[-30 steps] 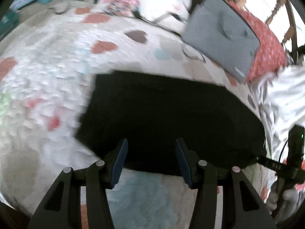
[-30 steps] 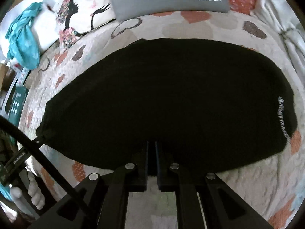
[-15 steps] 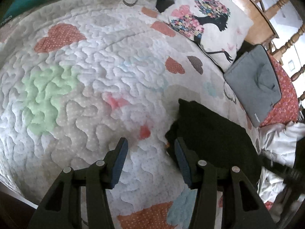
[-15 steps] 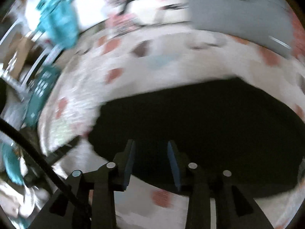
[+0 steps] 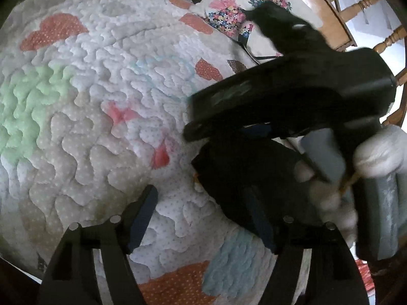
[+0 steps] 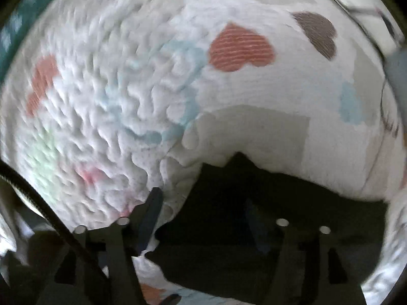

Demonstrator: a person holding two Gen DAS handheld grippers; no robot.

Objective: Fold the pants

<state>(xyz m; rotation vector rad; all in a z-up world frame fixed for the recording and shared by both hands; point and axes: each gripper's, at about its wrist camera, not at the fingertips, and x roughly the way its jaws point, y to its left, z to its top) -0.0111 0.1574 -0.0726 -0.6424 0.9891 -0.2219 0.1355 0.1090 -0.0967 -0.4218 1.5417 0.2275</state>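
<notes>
Two hand-held grippers in view, one pair of pants, one quilt, one pillow.

Left hand-held gripper (image 5: 201, 218): jaws opening, set wide, nothing pinched. Its right finger (image 5: 259, 221) sits over the edge of the black pants (image 5: 244, 175); the left finger is over bare quilt (image 5: 89, 101).

Right hand-held gripper (image 6: 201, 218): jaws opening, wide, pads not pressing anything. The pants (image 6: 254, 195) lie under and between the fingers, left finger (image 6: 150, 213) at the pants' edge over the quilt (image 6: 152, 76). From the left wrist camera this same gripper (image 5: 292, 96) shows as a blurred black body over the pants, held by a white-gloved hand (image 5: 376, 155).

Pants: one dark folded bundle flat on the bed quilt, near the grippers.

Quilt: white, puckered, with patches and hearts in coral, brown, blue and green.

Far: one floral pillow (image 5: 236, 12) at the quilt's far edge, wooden chair spindles (image 5: 366, 2) behind. No containers.
</notes>
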